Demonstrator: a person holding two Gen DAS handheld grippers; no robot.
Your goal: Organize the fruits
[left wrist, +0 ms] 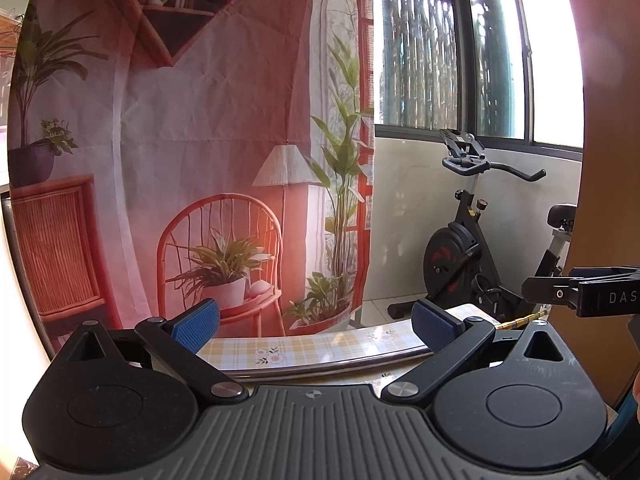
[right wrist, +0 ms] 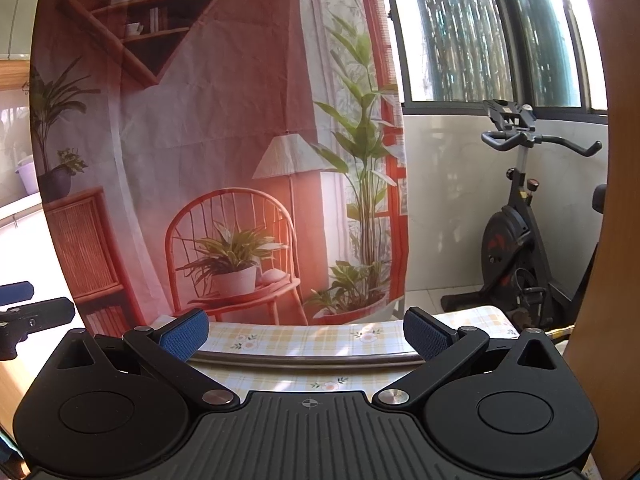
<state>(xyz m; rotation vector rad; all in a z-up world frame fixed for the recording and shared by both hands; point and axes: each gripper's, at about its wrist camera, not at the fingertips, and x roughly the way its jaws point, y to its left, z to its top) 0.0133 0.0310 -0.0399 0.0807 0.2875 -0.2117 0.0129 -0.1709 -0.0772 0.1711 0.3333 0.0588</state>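
Fruits are nowhere in either wrist view, so you cannot yet tell which way they lie from either hand-held gripper, how their long axes run, or which hand is nearer; my guess is they sit lower on the surface, under both cameras' sight lines.

Nearest to you, the left hand-held gripper [left wrist: 316,324] is released, its 2 blue pads [left wrist: 196,325] spread wide with nothing between them. The right hand-held gripper [right wrist: 306,330] is likewise spread and holds nothing. Both are levelled at the room, not tipped down at the work.

Just beyond the fingertips runs the surface [right wrist: 304,338], covered in a yellow checked cloth with small flowers, and a metal rail [right wrist: 304,360] crosses it. No bowl, basket or tray shows, so nothing can be said of containers or their contents.

Farther off hangs a printed backdrop [right wrist: 220,140] showing a chair, a lamp and potted plants. To its right stands an exercise bike [right wrist: 520,232] against the white wall, under the windows [right wrist: 460,32].

Before any reach, you probably need to pitch both wrists down until fruit comes into view.
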